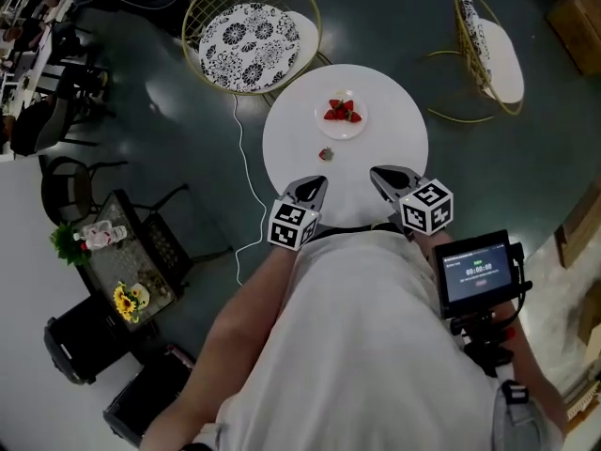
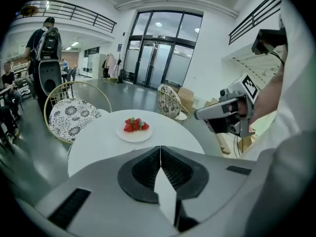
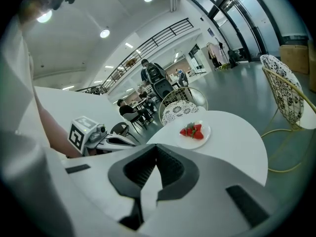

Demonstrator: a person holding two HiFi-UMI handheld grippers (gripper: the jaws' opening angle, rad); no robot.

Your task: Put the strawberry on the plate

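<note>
– White plate (image 1: pixel 341 132): contents, please?
– I log a small cluster of red strawberries (image 1: pixel 343 111) heaped at its middle. The plate sits on the far half of the round white table (image 1: pixel 399 144).
– And the task's fruit?
– One loose strawberry (image 1: pixel 326 154) lies on the bare tabletop, just near of the plate and slightly left, apart from its rim.
– Grippers?
– My left gripper (image 1: pixel 321 181) hangs over the table's near edge, jaws pressed together with nothing between them. The loose strawberry is just beyond its tip. My right gripper (image 1: pixel 375 171) is beside it to the right, jaws likewise together and empty. Neither touches fruit or plate.
– Surroundings?
– I note a wire chair (image 1: pixel 249 31) with a patterned cushion at the table's far left, and a second wire chair (image 1: pixel 488 50) at far right.
</note>
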